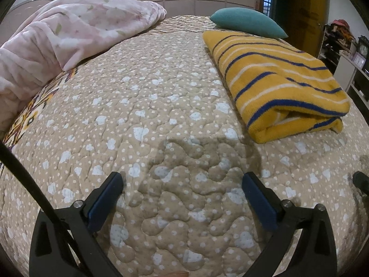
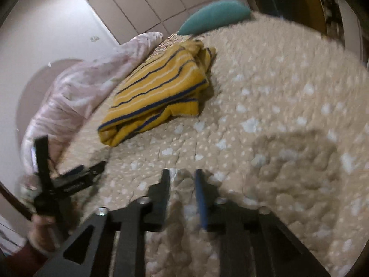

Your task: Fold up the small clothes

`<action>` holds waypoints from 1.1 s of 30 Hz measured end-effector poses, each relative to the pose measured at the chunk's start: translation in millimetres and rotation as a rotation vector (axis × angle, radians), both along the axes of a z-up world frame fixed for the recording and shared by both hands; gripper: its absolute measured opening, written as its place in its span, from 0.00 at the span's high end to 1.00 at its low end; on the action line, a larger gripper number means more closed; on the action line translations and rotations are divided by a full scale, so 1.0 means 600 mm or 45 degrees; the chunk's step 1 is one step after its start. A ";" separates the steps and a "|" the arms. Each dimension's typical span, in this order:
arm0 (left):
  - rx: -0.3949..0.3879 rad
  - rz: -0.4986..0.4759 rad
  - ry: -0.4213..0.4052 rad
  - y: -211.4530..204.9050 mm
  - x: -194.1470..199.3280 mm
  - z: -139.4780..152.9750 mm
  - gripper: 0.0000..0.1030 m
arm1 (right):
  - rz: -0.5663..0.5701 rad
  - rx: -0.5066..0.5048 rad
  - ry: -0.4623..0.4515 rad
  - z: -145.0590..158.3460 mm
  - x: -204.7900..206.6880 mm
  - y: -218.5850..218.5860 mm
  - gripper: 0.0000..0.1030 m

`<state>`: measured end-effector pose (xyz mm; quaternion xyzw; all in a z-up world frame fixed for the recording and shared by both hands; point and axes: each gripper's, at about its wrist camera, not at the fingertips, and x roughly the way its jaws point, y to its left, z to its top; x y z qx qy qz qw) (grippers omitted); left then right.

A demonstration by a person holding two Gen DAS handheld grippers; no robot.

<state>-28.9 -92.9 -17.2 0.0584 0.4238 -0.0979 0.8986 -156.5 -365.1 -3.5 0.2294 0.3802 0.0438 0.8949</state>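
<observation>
A folded yellow garment with blue and white stripes lies flat on the beige quilted bedspread, up and to the right of my left gripper. That gripper stands wide open over bare quilt with nothing between its fingers. The blurred right wrist view has the same garment at upper left. My right gripper hovers over the quilt with a narrow gap between its fingers and only bedspread showing through. The left gripper, held by a hand, appears at the lower left there.
A crumpled pink floral blanket is heaped along the bed's left side. A teal pillow lies at the head of the bed behind the garment. Shelves with clutter stand past the bed's right edge.
</observation>
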 end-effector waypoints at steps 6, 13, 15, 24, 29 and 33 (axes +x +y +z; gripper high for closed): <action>-0.021 -0.006 -0.005 0.004 -0.003 0.000 0.00 | -0.037 -0.147 0.030 0.013 0.052 0.035 0.49; -0.015 -0.004 -0.010 0.003 -0.006 0.001 0.00 | -0.083 -0.224 0.043 0.010 0.087 0.069 0.35; -0.011 0.001 -0.014 0.001 -0.008 0.001 0.00 | -0.088 -0.291 0.052 0.009 0.092 0.080 0.34; -0.017 0.000 -0.011 0.002 -0.008 0.001 0.00 | -0.097 -0.449 0.089 0.006 0.112 0.107 0.27; -0.017 0.000 -0.009 0.001 -0.008 0.001 0.00 | -0.104 -0.476 0.089 0.006 0.108 0.110 0.26; -0.022 0.001 -0.007 0.001 -0.008 0.001 0.00 | -0.116 -0.499 0.095 0.004 0.105 0.117 0.26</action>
